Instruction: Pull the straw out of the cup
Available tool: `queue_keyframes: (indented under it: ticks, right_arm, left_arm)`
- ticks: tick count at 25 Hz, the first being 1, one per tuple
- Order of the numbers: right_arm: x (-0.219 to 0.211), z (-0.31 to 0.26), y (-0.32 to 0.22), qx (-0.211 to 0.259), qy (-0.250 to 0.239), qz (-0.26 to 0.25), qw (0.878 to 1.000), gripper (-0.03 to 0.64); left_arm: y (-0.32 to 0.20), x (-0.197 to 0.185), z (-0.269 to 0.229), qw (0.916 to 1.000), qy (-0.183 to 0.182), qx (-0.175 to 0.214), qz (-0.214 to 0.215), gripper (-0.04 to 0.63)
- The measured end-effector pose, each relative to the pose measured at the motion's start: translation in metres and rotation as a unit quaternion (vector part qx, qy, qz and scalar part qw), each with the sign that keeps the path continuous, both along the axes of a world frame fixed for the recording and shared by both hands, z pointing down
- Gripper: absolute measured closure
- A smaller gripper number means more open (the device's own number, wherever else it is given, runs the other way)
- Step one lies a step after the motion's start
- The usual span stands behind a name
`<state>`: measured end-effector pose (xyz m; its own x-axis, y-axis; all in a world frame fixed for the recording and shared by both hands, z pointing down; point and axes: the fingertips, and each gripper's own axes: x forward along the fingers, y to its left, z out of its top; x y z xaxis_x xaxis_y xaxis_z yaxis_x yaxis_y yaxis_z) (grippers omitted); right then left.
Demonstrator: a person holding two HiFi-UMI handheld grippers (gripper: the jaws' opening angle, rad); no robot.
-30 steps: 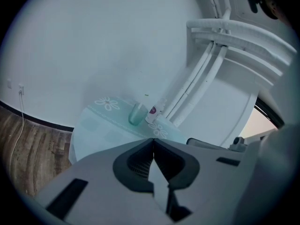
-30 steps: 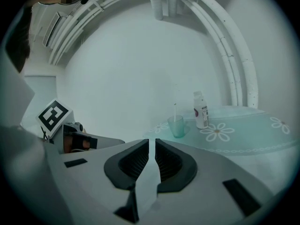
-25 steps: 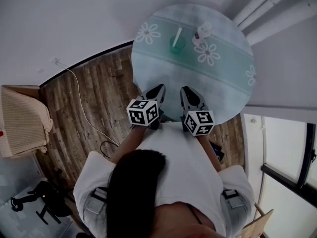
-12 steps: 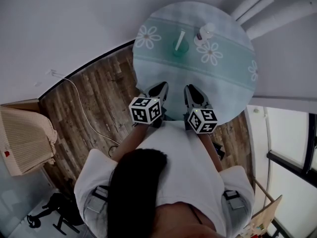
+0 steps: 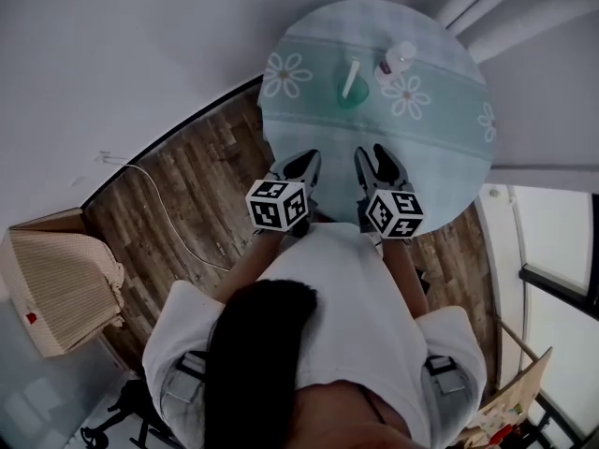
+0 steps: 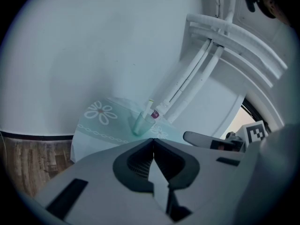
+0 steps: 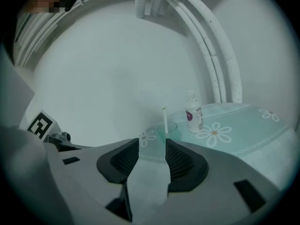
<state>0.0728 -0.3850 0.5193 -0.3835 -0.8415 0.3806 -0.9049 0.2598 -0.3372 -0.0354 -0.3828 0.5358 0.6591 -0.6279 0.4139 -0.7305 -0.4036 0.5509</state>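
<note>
Jaws: L gripper (image 6: 152, 141) was pressed together; R gripper (image 7: 152, 149) had just been opening, nothing btwn. Cup (image 5: 349, 96) w/ straw (image 5: 351, 77) stood on counter (image 5: 440, 148), well apart.

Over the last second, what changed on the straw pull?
Right gripper jaws have just been opening, nothing between them. Both grippers edged forward over the table toward the cup. Unchanged: left gripper shut and empty, straw standing in the cup, bottle beside it.
</note>
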Motion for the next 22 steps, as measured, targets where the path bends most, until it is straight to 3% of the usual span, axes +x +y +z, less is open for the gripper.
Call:
queue_keyframes:
  ticks: [13, 22]
  right_arm:
    - [-0.011, -0.026, -0.061, 0.046, 0.018, 0.025, 0.998, 0.439]
    - [-0.011, -0.021, -0.093, 0.032, 0.036, 0.029, 0.998, 0.439]
  left_arm:
    - [-0.02, -0.034, -0.003, 0.9998, -0.012, 0.014, 0.008, 0.586]
    - [-0.032, -0.044, -0.001, 0.9998, -0.012, 0.013, 0.002, 0.586]
